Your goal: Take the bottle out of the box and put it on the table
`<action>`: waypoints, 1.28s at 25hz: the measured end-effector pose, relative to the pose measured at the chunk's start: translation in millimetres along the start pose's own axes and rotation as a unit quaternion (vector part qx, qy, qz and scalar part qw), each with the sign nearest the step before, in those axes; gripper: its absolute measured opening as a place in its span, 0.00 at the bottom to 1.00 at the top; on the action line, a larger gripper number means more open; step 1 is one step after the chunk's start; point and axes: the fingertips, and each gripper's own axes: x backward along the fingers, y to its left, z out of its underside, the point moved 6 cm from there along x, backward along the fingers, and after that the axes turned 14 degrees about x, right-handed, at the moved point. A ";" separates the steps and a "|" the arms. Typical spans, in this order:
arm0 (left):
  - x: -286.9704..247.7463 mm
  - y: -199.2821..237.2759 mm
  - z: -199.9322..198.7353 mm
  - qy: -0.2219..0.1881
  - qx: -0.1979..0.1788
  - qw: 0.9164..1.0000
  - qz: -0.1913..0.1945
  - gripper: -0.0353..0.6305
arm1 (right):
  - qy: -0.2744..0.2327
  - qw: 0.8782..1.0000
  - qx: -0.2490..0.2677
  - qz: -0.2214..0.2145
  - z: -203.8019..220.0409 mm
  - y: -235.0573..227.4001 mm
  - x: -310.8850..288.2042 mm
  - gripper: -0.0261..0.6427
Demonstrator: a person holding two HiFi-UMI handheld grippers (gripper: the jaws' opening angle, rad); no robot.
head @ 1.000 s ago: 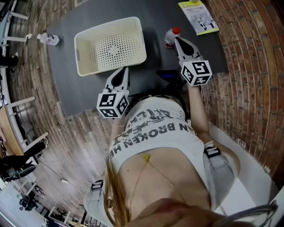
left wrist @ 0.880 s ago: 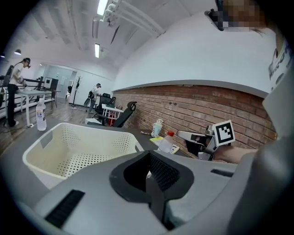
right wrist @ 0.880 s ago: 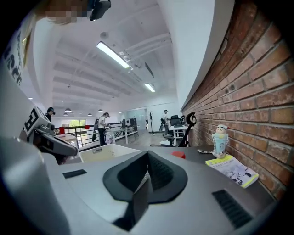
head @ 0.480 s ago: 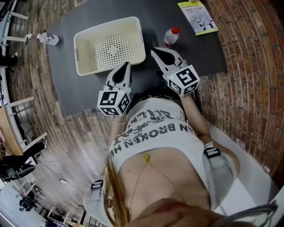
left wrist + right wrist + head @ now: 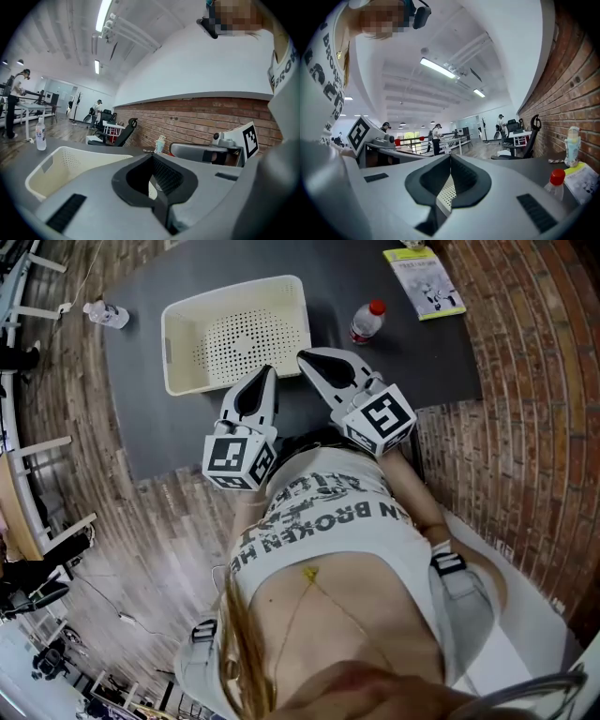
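Note:
The clear bottle with a red cap [image 5: 366, 322] stands upright on the dark table [image 5: 150, 418], right of the cream perforated box [image 5: 234, 334], which looks empty. It also shows at the right edge of the right gripper view, the bottle [image 5: 555, 183] free of any grip. My right gripper [image 5: 305, 357] is shut and empty, its tips by the box's near right corner and well left of the bottle. My left gripper [image 5: 265, 371] is shut and empty too, just in front of the box's near wall. In the left gripper view the box [image 5: 56, 164] lies ahead to the left.
A yellow-green booklet [image 5: 424, 282] lies at the table's far right, with a small pale cup [image 5: 572, 145] beyond it. Another clear bottle [image 5: 105, 313] sits at the far left corner. A brick wall [image 5: 525, 381] runs along the right side.
My right gripper has swung left and up, from beside the red-capped bottle to the box's near right corner. The left gripper has lifted a little. The bottle stays put.

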 end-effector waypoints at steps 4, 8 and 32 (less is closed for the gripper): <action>3.1 -3.9 -8.8 -0.015 -0.012 1.000 -0.001 0.06 | 0.000 1.000 0.021 -0.010 -10.3 7.5 -4.5 0.05; 3.2 -4.7 -11.0 -0.019 -0.019 1.000 -0.002 0.06 | 0.002 0.999 0.036 -0.017 -14.5 14.1 -7.8 0.05; 3.8 7.2 -1.2 0.000 -0.018 1.000 -0.017 0.06 | 0.029 0.997 0.061 -0.047 -9.6 27.5 -19.0 0.05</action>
